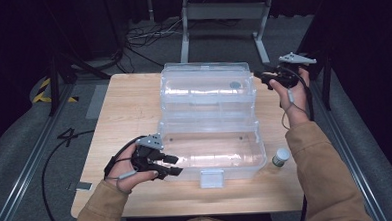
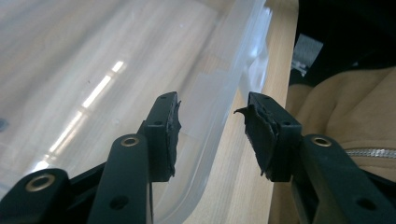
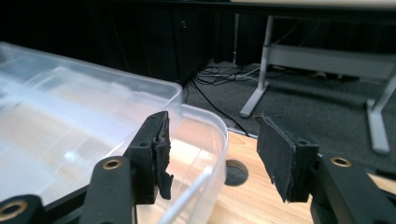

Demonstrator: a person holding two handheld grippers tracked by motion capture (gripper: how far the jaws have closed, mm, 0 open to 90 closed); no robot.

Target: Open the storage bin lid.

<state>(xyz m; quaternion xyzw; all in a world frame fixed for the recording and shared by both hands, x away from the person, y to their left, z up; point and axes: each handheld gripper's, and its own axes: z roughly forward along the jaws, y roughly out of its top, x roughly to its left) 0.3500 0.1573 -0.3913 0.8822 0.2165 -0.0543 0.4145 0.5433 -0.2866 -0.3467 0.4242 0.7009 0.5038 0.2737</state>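
Nearest, the left gripper (image 1: 167,168) straddles the front rim of an open clear plastic storage box (image 1: 210,140) mid-desk, jaws wide, gripping nothing. Farther off, the right gripper (image 1: 263,77), jaws wide, hangs beside its upright lid (image 1: 205,87), which, unsupported, might drop shut.
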